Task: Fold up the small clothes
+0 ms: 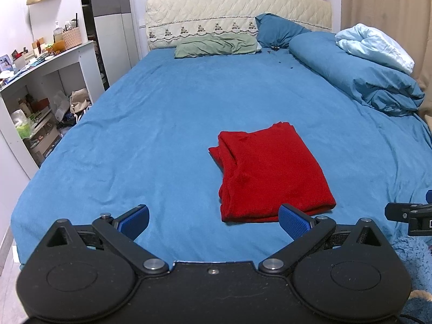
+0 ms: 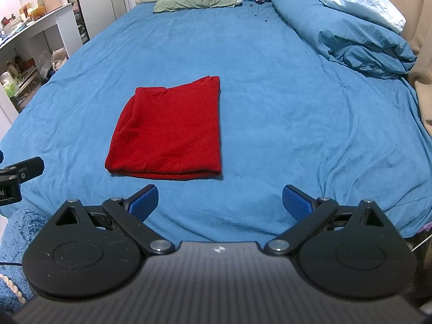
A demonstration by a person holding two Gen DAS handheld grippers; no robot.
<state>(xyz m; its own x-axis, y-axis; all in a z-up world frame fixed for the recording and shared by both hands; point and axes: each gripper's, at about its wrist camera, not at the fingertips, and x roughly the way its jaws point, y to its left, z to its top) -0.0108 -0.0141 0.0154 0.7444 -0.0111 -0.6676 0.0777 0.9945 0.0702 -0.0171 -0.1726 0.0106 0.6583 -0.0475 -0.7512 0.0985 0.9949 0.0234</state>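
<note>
A red garment [image 1: 272,172] lies folded into a flat rectangle on the blue bedsheet [image 1: 162,124], near the bed's front edge. It also shows in the right wrist view [image 2: 170,132]. My left gripper [image 1: 214,221] is open and empty, held just short of the garment's near edge, which lies ahead and to its right. My right gripper [image 2: 220,202] is open and empty, held in front of the garment's near right corner. Neither gripper touches the cloth. The other gripper's black body shows at each view's edge [image 1: 405,216] [image 2: 16,175].
A rolled blue duvet [image 1: 359,70] with a pale blue blanket [image 1: 375,46] lies at the back right. Green [image 1: 216,44] and blue pillows sit by the quilted headboard [image 1: 237,8]. A cluttered white shelf [image 1: 40,81] stands left of the bed. A fluffy blue rug [image 2: 16,232] lies below.
</note>
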